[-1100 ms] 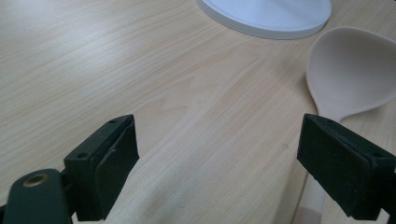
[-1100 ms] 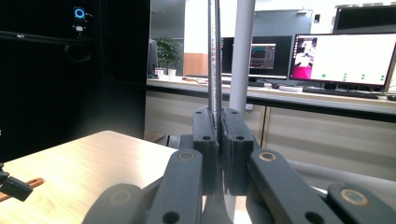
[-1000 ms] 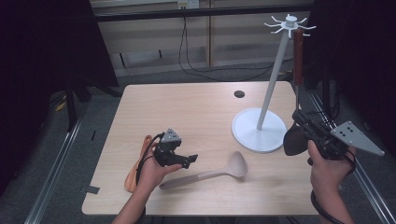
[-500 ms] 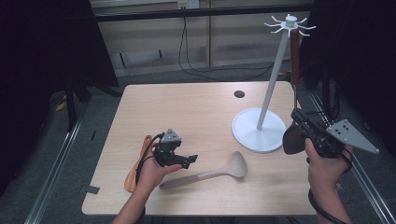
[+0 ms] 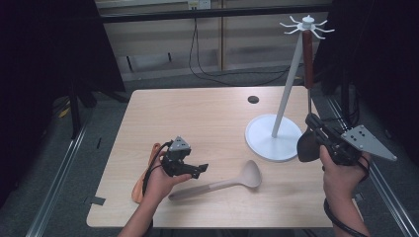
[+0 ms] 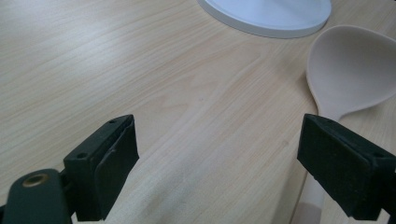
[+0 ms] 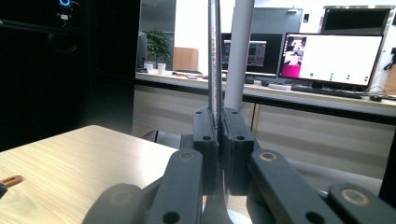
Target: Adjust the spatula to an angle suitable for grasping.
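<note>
Pale wood runs bare across most of your table [image 5: 197, 118], so you have open room from the far edge down to the middle; only the right half and the near left corner are taken. Your right gripper [image 5: 312, 121] hangs past the table's right edge, beside the round white base of the utensil stand [image 5: 273, 137]. Its jaws are clamped on the thin metal shank of the dark spatula [image 5: 306, 146], which hangs from a hook at the stand's crown, its brown handle upright along the leaning pole. In the right gripper view the shank [image 7: 215, 60] rises straight between the pressed pads, the pole just behind it.

Your left gripper [image 5: 200, 169] rests low over the near left part of the table with its jaws spread wide and nothing between them. The beige ladle [image 5: 225, 183] lies flat just beside it, bowl toward the stand's base; an orange utensil [image 5: 140, 183] lies under your left wrist near the front edge.

Count one stand, three utensils, one small dark hole [image 5: 253, 99] in the tabletop. Grey floor and dark curtains surround the table; desks with lit monitors [image 7: 334, 58] stand beyond.
</note>
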`<state>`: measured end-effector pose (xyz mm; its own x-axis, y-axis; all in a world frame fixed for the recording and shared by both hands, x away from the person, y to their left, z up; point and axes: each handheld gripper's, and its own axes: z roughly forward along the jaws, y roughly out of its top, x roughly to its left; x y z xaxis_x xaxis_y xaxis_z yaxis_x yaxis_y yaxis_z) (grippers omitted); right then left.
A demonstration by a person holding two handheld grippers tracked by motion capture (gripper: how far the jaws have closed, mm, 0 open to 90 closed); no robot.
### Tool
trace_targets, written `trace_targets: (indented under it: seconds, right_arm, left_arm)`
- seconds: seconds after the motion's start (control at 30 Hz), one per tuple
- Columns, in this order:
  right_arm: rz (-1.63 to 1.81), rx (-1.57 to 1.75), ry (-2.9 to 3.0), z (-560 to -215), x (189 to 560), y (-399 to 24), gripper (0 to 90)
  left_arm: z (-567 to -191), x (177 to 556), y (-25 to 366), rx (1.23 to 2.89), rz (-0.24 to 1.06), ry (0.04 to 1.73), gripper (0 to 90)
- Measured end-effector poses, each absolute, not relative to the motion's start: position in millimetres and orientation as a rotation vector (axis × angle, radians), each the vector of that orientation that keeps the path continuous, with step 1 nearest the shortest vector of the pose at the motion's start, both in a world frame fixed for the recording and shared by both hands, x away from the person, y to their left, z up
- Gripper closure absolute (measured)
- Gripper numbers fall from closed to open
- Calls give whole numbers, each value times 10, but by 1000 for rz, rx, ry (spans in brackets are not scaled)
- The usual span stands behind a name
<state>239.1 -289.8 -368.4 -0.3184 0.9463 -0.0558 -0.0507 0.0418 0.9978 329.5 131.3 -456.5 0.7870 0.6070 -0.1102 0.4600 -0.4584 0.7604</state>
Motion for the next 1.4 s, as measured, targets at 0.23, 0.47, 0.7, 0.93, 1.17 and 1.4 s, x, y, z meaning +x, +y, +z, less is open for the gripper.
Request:
trace_targets:
  seconds: [0.23, 0.47, 0.7, 0.93, 1.17, 1.4]
  right_arm:
    - [1429, 976, 1424, -3682, 2376, -2932, 862]
    - [1422, 962, 1440, -3678, 2385, -2885, 862]
    - [1426, 967, 1441, -3681, 2385, -2894, 862]
    - [1426, 967, 1432, -3675, 2384, -2908, 862]
    - [1424, 981, 1411, -3665, 2362, -2973, 862]
    - [1427, 995, 1383, -3664, 2325, -3019, 862]
  left_arm:
    - [-4564, 3299, 1313, 2128, 223, 788, 121]
    - [-4559, 3300, 1314, 2129, 221, 785, 120]
    - [-4570, 3296, 1310, 2134, 219, 790, 120]
    - [-4565, 3299, 1311, 2133, 221, 790, 121]
    - [-4559, 3297, 1306, 2131, 220, 788, 121]
    - [-4563, 3300, 1309, 2136, 222, 786, 121]
